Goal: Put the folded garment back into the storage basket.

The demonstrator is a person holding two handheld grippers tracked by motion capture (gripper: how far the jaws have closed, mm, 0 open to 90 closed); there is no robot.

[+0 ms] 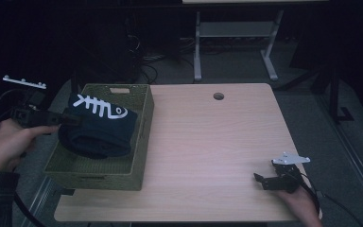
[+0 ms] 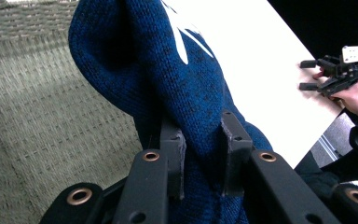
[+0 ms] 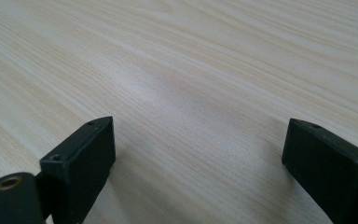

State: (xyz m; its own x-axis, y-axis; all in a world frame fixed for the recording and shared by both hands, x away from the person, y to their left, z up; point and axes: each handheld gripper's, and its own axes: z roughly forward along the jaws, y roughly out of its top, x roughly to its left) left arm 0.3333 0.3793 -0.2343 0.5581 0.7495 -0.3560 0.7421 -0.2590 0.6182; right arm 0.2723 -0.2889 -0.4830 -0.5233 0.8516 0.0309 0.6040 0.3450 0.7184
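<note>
While left tongs (image 2: 203, 156) pinch blue sweater (image 2: 168, 84), basket (image 1: 137, 137) beneath

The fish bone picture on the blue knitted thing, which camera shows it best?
The high view: the whole white fish bone shows on the blue knitted thing over the basket. The left gripper view shows just a corner of the picture, with the left tool shut on the knit. The right gripper view faces the table.

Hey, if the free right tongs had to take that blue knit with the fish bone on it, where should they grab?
Probably the rolled lower edge of the blue knit garment, approached from the table side over the wicker basket's right wall. That fold bulges thick there, while the left tongs already pinch the opposite side.
</note>
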